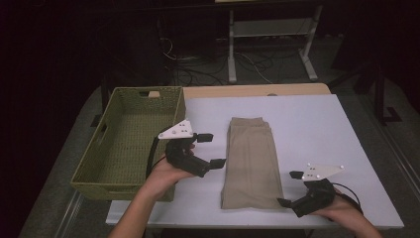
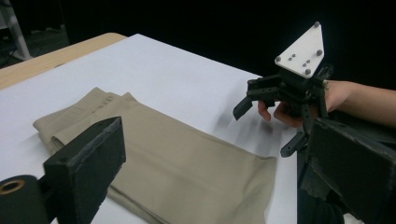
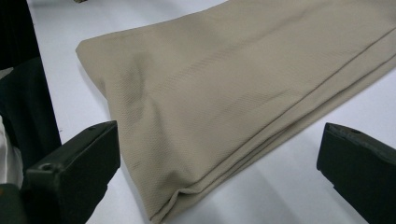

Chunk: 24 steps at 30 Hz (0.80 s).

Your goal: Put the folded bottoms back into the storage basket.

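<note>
A folded beige cloth [image 1: 251, 161] lies lengthwise in the middle of the white table cover [image 1: 307, 129]. My left gripper [image 1: 210, 148] hovers just left of the cloth's middle. It is open, points to the right, and has nothing between its fingers. My right gripper [image 1: 289, 188] stands open at the cloth's near right corner. In the right gripper view that folded corner of the cloth [image 3: 224, 84] reaches in between the wide jaws, and no pad presses on it. The left gripper view looks across the cloth [image 2: 177, 158] to the right gripper [image 2: 266, 126] and the hand that holds it.
A green woven basket [image 1: 94, 153] stands at the table's left edge, close behind my left hand. A strip of bare wood [image 1: 257, 90] runs along the far table edge. Beyond it, a white desk frame [image 1: 270, 34] and cables are on the dark floor.
</note>
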Motion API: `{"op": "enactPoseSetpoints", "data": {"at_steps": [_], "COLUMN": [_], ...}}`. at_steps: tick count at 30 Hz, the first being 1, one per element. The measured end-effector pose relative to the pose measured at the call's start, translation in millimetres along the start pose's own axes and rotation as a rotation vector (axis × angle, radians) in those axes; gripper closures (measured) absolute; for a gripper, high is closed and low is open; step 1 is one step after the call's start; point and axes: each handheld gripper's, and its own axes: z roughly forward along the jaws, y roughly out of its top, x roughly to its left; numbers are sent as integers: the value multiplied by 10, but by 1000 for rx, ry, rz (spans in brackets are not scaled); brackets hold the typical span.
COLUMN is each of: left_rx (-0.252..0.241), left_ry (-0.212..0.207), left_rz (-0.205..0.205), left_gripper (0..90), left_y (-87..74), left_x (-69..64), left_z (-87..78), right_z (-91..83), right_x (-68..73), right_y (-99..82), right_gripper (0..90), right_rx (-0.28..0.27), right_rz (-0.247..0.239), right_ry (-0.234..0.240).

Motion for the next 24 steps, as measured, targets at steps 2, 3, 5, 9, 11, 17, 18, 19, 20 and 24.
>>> {"op": "enactPoseSetpoints", "data": {"at_steps": [2, 3, 5, 9, 11, 17, 18, 19, 20, 24], "left_rx": [2, 6, 12, 14, 15, 48, 58, 58, 67, 92], "left_ry": [3, 4, 9, 8, 3, -4, -6, -6, -7, 2], "left_rz": [1, 1, 7, 6, 4, 2, 4, 4, 5, 12], "left_gripper": [35, 33, 25, 12, 10, 1, 1, 1, 1, 1], "left_y": [1, 0, -9, -37, -59, -149, -175, -175, -194, -259], "left_x": [-4, -12, -24, -39, -51, -90, -99, -99, -105, -121], "left_z": [18, 55, 95, 154, 194, 330, 368, 368, 396, 470], "right_z": [2, 3, 2, 0, -1, 2, 2, 2, 2, 5], "right_x": [0, 0, 1, 2, 1, -5, -4, -4, -4, 2], "right_y": [0, 0, 1, 2, 3, 6, 7, 7, 7, 8], "right_gripper": [0, 0, 0, 0, 0, 0, 0, 0, 0, 0], "right_rx": [3, 3, 1, 0, -2, -1, -2, -2, -2, 1], "right_rz": [0, -1, -2, -4, -6, -12, -14, -14, -15, -15], "right_ry": [1, 2, 2, 3, 6, 11, 13, 13, 14, 16]}}
